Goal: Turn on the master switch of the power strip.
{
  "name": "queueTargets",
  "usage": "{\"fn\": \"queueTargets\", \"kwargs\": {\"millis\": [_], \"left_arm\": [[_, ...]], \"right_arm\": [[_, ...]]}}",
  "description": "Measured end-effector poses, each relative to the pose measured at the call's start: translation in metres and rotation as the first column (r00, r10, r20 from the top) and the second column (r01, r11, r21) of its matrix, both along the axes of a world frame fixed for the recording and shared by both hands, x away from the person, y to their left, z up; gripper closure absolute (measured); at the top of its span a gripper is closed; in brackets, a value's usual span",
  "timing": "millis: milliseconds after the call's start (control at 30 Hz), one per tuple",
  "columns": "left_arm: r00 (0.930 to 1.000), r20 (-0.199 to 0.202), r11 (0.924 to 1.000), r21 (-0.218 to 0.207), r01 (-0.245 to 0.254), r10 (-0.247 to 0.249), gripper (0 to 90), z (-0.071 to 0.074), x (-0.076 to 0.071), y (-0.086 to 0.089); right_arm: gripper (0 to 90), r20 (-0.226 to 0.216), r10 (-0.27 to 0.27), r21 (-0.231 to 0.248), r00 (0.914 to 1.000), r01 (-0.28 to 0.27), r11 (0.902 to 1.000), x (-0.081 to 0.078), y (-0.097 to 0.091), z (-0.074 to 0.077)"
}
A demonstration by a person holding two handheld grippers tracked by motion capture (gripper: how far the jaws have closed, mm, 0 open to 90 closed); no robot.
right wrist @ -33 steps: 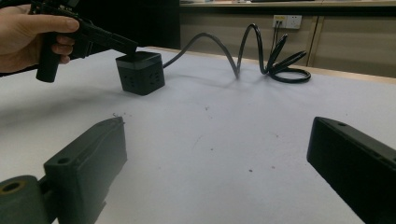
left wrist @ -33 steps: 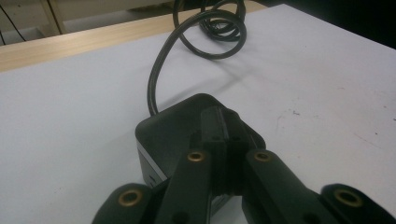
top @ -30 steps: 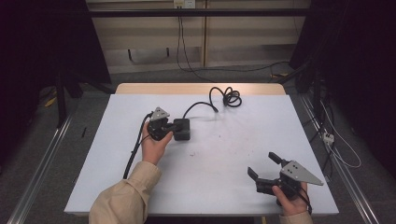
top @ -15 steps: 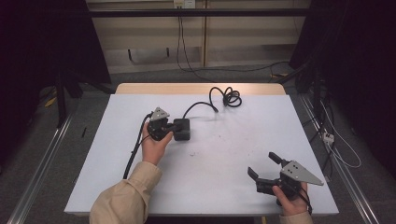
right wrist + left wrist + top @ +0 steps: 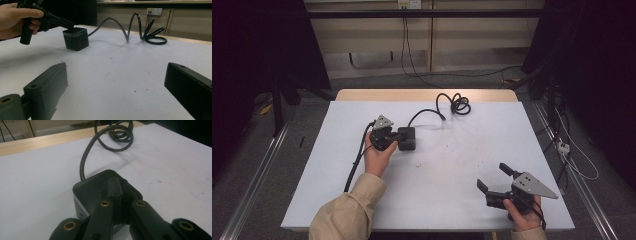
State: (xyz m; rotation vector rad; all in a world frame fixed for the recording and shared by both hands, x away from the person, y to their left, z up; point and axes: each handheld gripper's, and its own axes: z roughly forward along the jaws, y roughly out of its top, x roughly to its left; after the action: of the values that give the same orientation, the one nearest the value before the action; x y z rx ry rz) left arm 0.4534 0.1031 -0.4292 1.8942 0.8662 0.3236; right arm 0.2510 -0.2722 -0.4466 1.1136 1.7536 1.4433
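- Black cube box [image 5: 407,138] w/ plug holes on its side sits on the white worktop [image 5: 462,200], left of the middle.
- Its thick black cord [image 5: 453,103] runs toward the far edge & curls in loops there, so it lies loose & doesn't tug the box.
- Left tool [image 5: 121,202] is over the box top. Its 2 jaws are pressed together w/ nothing between them, tips on or just above the top face; can't tell if they touch.
- My guess: the tips are there to push or steady the box, not to pick it up, since shut jaws can't grab it.
- Left hand [image 5: 377,152] holds that tool's grip from the near side, sleeve [image 5: 347,215] coming up from the bottom.
- Right tool [image 5: 497,186] is near the front right corner, well apart from the box. Its jaws are spread wide, holding nothing.
- Prob. it waits there, pointed at the box, ready to help.
- Right hand [image 5: 524,215] holds it low, close to the worktop edge.
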Motion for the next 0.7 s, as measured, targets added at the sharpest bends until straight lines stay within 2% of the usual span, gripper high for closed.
{"fn": "queueTargets", "kwargs": {"millis": [67,700], "left_arm": [[1.0000,-0.004,0.9999,-0.012,-0.005,0.005,90.0,-0.0004,0.0000,-0.0003],[0.9998,-0.017,0.9997,-0.022,-0.009,0.008,90.0,-0.0006,0.0007,0.0004]], "right_arm": [[4.2,0.002,-0.001,-0.001,1.0000,0.001,1.0000,0.0002,-0.0004,-0.0001],[4.3,0.004,-0.002,0.003,1.0000,0.002,1.0000,0.0004,-0.0009,0.0002]]}}
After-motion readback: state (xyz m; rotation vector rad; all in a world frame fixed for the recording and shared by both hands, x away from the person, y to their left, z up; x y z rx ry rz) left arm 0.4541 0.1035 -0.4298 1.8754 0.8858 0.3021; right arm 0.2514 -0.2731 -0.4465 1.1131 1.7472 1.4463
